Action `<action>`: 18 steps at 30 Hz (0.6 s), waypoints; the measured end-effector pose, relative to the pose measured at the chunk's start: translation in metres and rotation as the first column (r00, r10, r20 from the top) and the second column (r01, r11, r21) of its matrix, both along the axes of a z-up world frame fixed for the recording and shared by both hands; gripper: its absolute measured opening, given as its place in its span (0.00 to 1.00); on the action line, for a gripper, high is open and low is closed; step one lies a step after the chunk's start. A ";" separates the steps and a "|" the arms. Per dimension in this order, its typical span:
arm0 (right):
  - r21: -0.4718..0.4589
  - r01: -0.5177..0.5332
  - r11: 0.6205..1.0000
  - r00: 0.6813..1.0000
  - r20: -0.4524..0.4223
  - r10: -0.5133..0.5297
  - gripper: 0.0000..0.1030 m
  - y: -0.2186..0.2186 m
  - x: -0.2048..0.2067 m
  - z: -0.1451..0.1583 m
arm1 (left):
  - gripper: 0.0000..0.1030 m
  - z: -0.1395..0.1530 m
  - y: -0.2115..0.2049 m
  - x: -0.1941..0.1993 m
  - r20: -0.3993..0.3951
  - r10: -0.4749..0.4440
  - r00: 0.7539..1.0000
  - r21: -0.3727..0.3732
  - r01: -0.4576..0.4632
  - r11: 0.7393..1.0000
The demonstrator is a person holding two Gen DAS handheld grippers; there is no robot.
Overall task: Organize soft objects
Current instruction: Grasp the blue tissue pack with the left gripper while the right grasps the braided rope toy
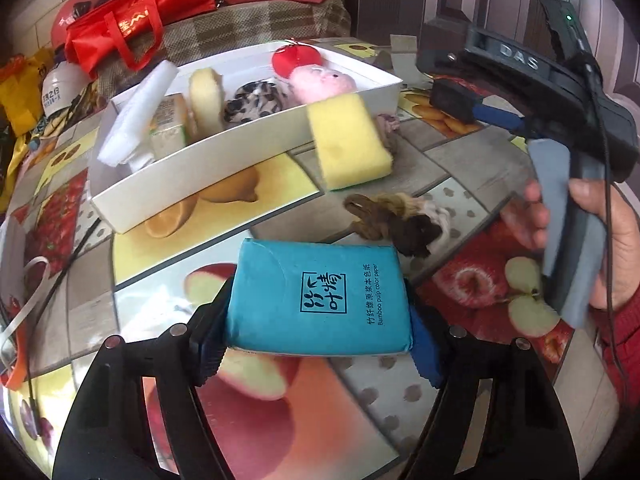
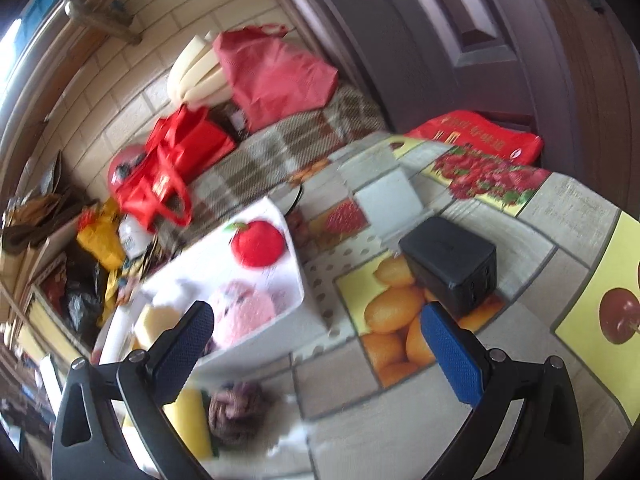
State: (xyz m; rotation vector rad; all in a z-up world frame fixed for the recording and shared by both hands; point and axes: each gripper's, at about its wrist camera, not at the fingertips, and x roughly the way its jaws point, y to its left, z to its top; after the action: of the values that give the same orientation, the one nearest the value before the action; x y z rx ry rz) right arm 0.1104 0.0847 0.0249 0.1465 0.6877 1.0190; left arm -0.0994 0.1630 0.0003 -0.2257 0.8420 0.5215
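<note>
Blue tissue pack (image 1: 320, 296) sits low centre of the left wrist view, clamped between the left gripper (image 1: 316, 344) pads, above the fruit-print tabletop (image 1: 280, 420). Yellow sponge (image 1: 352, 144) mid-frame, blurred, probably leaning on the white tray (image 1: 224, 168) front wall. Brown scrunchie (image 1: 396, 220) lies between sponge and pack. Right gripper (image 2: 316, 344) spread wide, holding nothing; pink plush (image 2: 244, 312) in the tray
</note>
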 end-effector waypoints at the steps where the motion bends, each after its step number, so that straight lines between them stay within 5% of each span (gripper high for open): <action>1: -0.029 -0.042 0.999 0.999 -0.003 0.042 1.00 -0.001 -0.006 -0.002 | 0.73 0.001 0.005 -0.009 0.004 0.014 1.000 0.006 -0.014 1.000; 5: -0.107 -0.231 0.967 0.972 0.013 0.233 1.00 -0.009 -0.038 -0.006 | 0.73 0.006 0.032 -0.046 0.063 0.112 0.992 -0.007 -0.112 0.994; 9: -0.230 -0.389 0.892 0.897 0.124 0.423 1.00 -0.003 -0.092 -0.005 | 0.73 0.014 0.040 -0.060 0.126 0.165 0.978 -0.001 -0.166 0.986; 13: -0.419 -0.368 0.830 0.814 0.286 0.506 0.99 0.022 -0.143 -0.009 | 0.73 0.020 0.028 -0.059 0.136 0.139 0.981 0.080 -0.151 0.985; 16: -0.532 -0.326 0.782 0.818 0.257 0.515 0.86 0.045 -0.148 -0.026 | 0.73 0.021 0.025 -0.061 0.133 0.136 0.982 0.102 -0.150 0.983; 18: -0.519 -0.364 0.773 0.829 0.197 0.523 0.71 0.049 -0.140 -0.028 | 0.73 0.022 0.026 -0.061 0.139 0.145 0.980 0.102 -0.160 0.982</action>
State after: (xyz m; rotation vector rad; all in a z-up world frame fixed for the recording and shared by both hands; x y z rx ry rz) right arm -0.0292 0.1334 -0.0034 -0.6354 0.6472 1.2706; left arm -0.1606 0.1889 0.0223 -0.2198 0.6685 0.6893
